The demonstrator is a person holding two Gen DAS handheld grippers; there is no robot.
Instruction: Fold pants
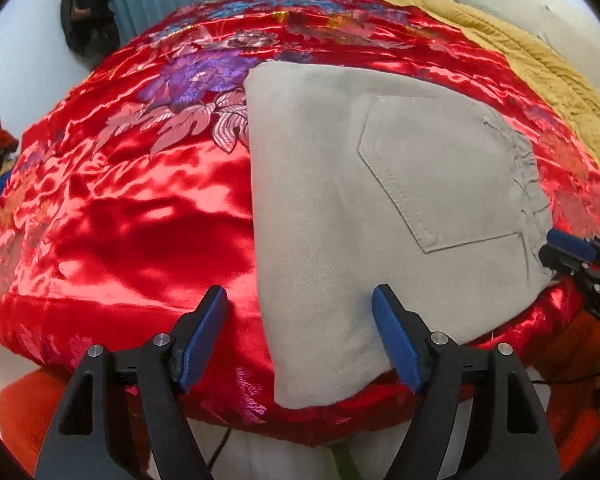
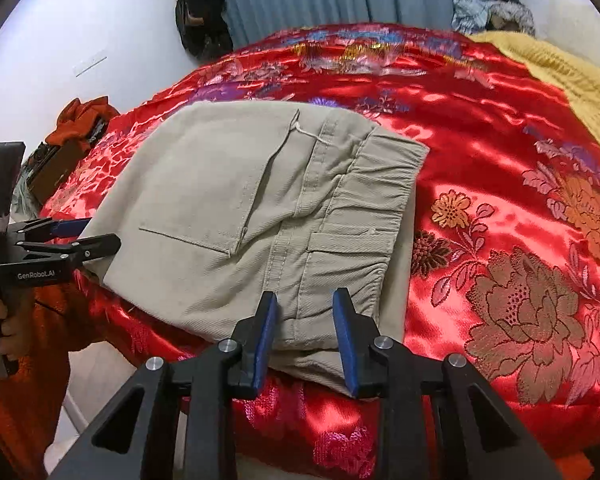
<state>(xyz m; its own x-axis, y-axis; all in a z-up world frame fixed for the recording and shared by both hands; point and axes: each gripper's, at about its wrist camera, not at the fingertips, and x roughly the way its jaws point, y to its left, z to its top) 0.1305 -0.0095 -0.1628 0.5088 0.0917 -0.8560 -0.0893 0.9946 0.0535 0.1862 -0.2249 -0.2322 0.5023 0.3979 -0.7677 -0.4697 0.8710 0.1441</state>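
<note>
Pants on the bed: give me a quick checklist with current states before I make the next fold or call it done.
1. Left claw open and empty: ok; its fingers straddle the near left edge of the beige pants.
2. Right claw open and empty: ok, poised over the near edge by the elastic waistband.
3. Pants folded into a compact block, back pocket facing up: ok.
4. Layers underneath aligned: cannot tell, hidden.
5. Pants fully supported on the red satin quilt: not ok, the near edge reaches the bed's rim.
6. Waistband flat: not ok, gathered and wrinkled.
</note>
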